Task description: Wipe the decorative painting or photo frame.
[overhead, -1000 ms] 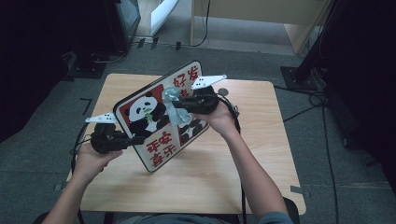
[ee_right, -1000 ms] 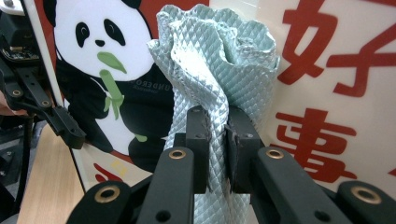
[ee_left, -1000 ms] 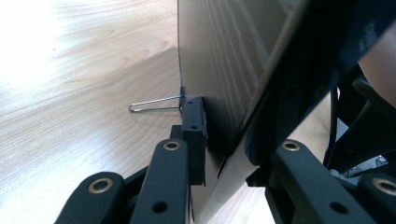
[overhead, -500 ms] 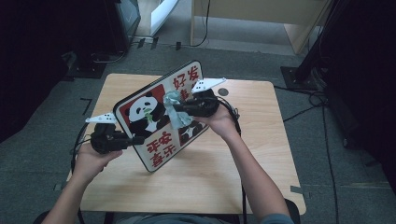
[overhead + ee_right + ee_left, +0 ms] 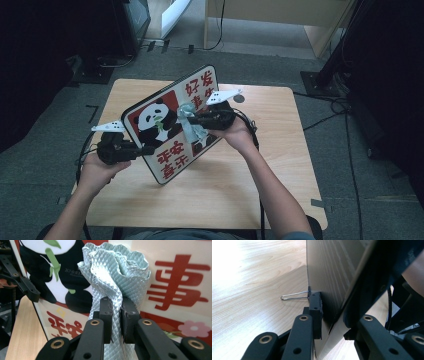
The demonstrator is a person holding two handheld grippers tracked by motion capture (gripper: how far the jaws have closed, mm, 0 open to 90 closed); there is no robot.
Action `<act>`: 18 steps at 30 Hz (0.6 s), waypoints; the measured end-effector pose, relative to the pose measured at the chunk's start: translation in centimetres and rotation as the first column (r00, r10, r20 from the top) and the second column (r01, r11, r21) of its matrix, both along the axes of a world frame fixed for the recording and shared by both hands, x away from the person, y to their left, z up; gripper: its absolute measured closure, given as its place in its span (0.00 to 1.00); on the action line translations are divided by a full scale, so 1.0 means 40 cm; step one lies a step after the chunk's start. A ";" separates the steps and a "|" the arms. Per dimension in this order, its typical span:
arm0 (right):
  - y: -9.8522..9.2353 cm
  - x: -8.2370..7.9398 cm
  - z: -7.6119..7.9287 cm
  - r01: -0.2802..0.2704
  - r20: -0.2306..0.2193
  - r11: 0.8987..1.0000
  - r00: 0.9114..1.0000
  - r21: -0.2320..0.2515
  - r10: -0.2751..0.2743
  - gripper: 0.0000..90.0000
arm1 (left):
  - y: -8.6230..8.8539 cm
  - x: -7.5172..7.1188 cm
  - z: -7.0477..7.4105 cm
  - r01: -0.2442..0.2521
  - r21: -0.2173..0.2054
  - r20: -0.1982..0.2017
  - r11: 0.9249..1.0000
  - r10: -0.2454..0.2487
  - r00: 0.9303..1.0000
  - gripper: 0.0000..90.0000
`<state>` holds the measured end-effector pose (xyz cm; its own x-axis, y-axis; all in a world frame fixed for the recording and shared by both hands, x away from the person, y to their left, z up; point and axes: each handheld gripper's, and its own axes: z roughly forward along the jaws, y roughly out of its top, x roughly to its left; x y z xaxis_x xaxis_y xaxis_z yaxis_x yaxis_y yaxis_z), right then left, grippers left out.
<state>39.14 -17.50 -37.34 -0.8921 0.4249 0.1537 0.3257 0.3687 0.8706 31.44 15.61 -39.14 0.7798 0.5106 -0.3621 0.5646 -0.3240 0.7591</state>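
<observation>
board: square picture board [image 5: 172, 125], held tilted above the table [image 5: 280, 165], corner-down. Face has a panda with green bamboo, red panels, red Chinese characters on cream, a pink flower near one corner. Back is plain, pale.
cloth: pale grey-green cloth [image 5: 190, 125] with diamond-quilted weave, bunched into a wad, pressed on the board face just ahead of the right gripper's tips.
left gripper: left gripper [image 5: 142, 149] clamped on the board's lower-left edge, one jaw on each face. Board sits right between the tips.
right gripper: right gripper [image 5: 195, 120] clenched on the cloth, which is pinched between the pads and fans out above them.
high view: whole board, both hands, both grippers on opposite sides of the board.
left gripper view: left gripper [image 5: 332, 322] seen edge-on to the board [image 5: 329, 272]; plain back and thin edge, plus a binder clip [image 5: 310, 295] on that edge just beyond the left jaw, wire handle sticking out sideways over the table [image 5: 249, 290].
right gripper view: right gripper [image 5: 116, 315] close-up; cloth [image 5: 117, 272] weave and folds, board [image 5: 175, 277] print detail, small lettering on the panda. The left gripper's jaw [image 5: 27, 288] shows on the board edge at far left.
</observation>
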 end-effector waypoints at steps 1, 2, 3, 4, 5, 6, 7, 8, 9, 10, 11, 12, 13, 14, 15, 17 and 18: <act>-0.001 0.000 -0.003 -0.001 0.000 1.000 1.000 0.002 0.001 0.91 | 0.000 0.000 0.000 0.001 -0.001 -0.001 1.000 -0.001 1.000 0.84; -0.002 -0.001 -0.006 0.001 -0.008 1.000 1.000 0.002 -0.001 0.91 | 0.000 0.000 0.000 0.001 -0.001 0.000 1.000 -0.001 1.000 0.84; -0.002 -0.001 -0.009 0.001 -0.008 1.000 1.000 0.005 -0.001 0.91 | 0.000 0.000 0.000 0.002 -0.001 0.000 1.000 -0.002 1.000 0.84; -0.003 -0.001 -0.012 0.001 -0.014 1.000 1.000 0.005 -0.001 0.91 | 0.000 0.000 0.000 0.001 0.000 -0.001 1.000 -0.001 1.000 0.84; -0.003 -0.001 -0.014 -0.001 -0.017 1.000 1.000 0.005 0.001 0.91 | 0.000 0.000 0.000 0.002 0.000 -0.001 1.000 -0.002 1.000 0.84; -0.003 -0.002 -0.018 -0.001 -0.019 1.000 1.000 0.008 0.001 0.91 | 0.000 0.000 0.000 0.002 0.000 -0.001 1.000 -0.002 1.000 0.84; -0.004 -0.003 -0.022 0.001 -0.015 1.000 1.000 0.014 -0.001 0.91 | 0.000 0.000 0.000 0.003 0.000 -0.001 1.000 -0.003 1.000 0.84; -0.004 -0.004 -0.025 0.001 -0.023 1.000 1.000 0.011 -0.001 0.91 | 0.000 0.001 0.000 0.003 0.000 -0.001 1.000 -0.003 1.000 0.84; -0.005 -0.004 -0.029 -0.001 -0.022 1.000 1.000 0.007 0.001 0.91 | 0.000 0.001 0.000 0.003 0.000 -0.001 1.000 -0.003 1.000 0.84; -0.005 -0.005 -0.032 -0.002 -0.024 1.000 1.000 0.003 0.002 0.91 | 0.001 0.001 0.000 0.003 0.000 -0.001 1.000 -0.003 1.000 0.84; -0.005 -0.005 -0.035 -0.003 -0.024 1.000 1.000 0.003 0.004 0.91 | 0.001 0.001 0.000 0.003 0.000 -0.001 1.000 -0.003 1.000 0.84; -0.005 -0.005 -0.037 -0.002 -0.029 1.000 1.000 0.005 0.003 0.91 | 0.001 0.001 0.000 0.003 0.000 -0.002 1.000 -0.003 1.000 0.84; -0.006 -0.006 -0.040 -0.002 -0.031 1.000 1.000 0.005 0.002 0.91 | 0.001 0.001 0.000 0.003 0.000 -0.002 1.000 -0.003 1.000 0.84; -0.006 -0.006 -0.043 -0.002 -0.031 1.000 1.000 0.007 0.002 0.91 | 0.001 0.000 0.000 0.003 -0.001 -0.002 1.000 -0.003 1.000 0.84; -0.006 -0.008 -0.045 -0.002 -0.036 1.000 0.999 0.004 0.002 0.91 | 0.001 0.000 0.000 0.004 -0.001 -0.001 1.000 -0.004 1.000 0.84; -0.006 -0.008 -0.050 -0.005 -0.040 1.000 0.999 -0.002 0.005 0.91 | 0.001 0.000 0.000 0.004 -0.001 -0.002 1.000 -0.004 1.000 0.84; -0.006 -0.008 -0.052 -0.005 -0.044 1.000 0.999 -0.002 0.005 0.91 | 0.001 0.000 0.000 0.004 -0.001 -0.002 1.000 -0.004 1.000 0.84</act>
<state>38.81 -17.74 -39.40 -0.8864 0.4212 0.1920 0.3621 0.3725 0.8545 31.46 15.64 -39.14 0.7809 0.5074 -0.3643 0.5650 -0.3252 0.7583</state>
